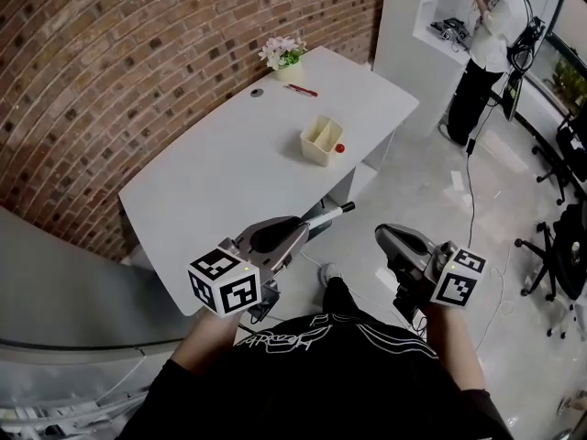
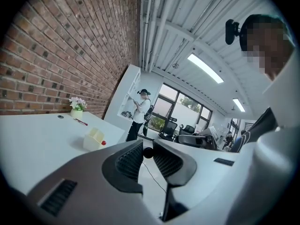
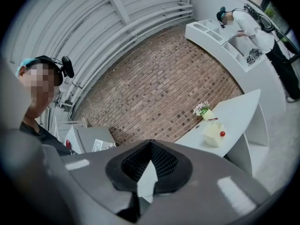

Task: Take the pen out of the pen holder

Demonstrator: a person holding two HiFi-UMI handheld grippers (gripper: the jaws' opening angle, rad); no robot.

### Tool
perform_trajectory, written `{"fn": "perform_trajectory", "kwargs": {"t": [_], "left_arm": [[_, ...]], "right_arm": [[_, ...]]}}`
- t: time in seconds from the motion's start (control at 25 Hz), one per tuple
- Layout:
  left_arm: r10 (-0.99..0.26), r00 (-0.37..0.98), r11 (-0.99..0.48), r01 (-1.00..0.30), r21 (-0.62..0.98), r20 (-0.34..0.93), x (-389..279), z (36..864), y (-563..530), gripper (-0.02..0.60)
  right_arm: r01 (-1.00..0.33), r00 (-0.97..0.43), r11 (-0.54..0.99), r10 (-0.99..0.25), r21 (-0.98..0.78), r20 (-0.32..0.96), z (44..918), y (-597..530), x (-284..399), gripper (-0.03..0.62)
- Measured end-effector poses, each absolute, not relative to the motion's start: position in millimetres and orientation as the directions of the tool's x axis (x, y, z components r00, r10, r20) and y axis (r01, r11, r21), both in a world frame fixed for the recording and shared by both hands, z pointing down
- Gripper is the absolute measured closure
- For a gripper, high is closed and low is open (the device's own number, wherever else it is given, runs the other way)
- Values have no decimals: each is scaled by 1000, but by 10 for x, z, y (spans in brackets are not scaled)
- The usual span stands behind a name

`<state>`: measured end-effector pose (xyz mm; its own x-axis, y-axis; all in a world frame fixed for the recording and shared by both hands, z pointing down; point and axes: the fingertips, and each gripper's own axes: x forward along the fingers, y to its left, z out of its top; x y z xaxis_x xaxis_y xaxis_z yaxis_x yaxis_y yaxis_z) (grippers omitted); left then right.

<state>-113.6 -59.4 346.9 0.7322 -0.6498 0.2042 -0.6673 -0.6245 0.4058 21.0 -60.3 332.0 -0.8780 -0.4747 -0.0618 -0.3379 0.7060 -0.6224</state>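
Fingers (image 2: 129, 161) of the left gripper (image 1: 301, 229) are closed on the pen (image 1: 328, 214); in the left gripper view we see its dark end as a small round spot pinched between the ribbed pads. Fingers (image 3: 136, 161) of the right gripper (image 1: 385, 236) meet at their tips with nothing between them, so we record that hand as closed and empty. Head view: the white barrel sticks out past the left gripper towards the table (image 1: 211, 191), hanging off its near edge and touching nothing else. Pen holder (image 1: 321, 142), a cream box, sits well apart near the middle of the table, a small red ball (image 1: 339, 148) just beside it; we see no pen inside. We judge the extraction done. What may remain is setting the pen down somewhere, which the task sentence does not ask for. Both grippers are held close to the body, away from the holder.
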Motion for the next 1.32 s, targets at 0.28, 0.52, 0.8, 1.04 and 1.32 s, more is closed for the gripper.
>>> {"fn": "perform_trajectory", "kwargs": {"t": [0.28,0.52,0.8,1.04,1.32], "left_arm": [[-624,756,-646,-641,414,197,-1043,3466,-448,511],[-616,762,-647,-634,423,201,-1006,3509,-397,511],[-614,765,-648,-630,429,196,-972,3525,-360,511],[-615,765,-646,-629,432,193,-966,3538,-345,511],[-615,767,-648,-624,437,185,-958,3521,-360,511]], "right_arm": [[-341,-875,723,-478,-601,-78,3307,-470,253,591],[-347,-877,722,-476,-599,-66,3385,-395,242,591],[-362,-869,704,-492,-611,-52,3462,-352,298,591],[-362,-872,703,-488,-612,-44,3498,-328,290,591],[-367,-870,706,-491,-606,-45,3476,-333,311,591]]}}
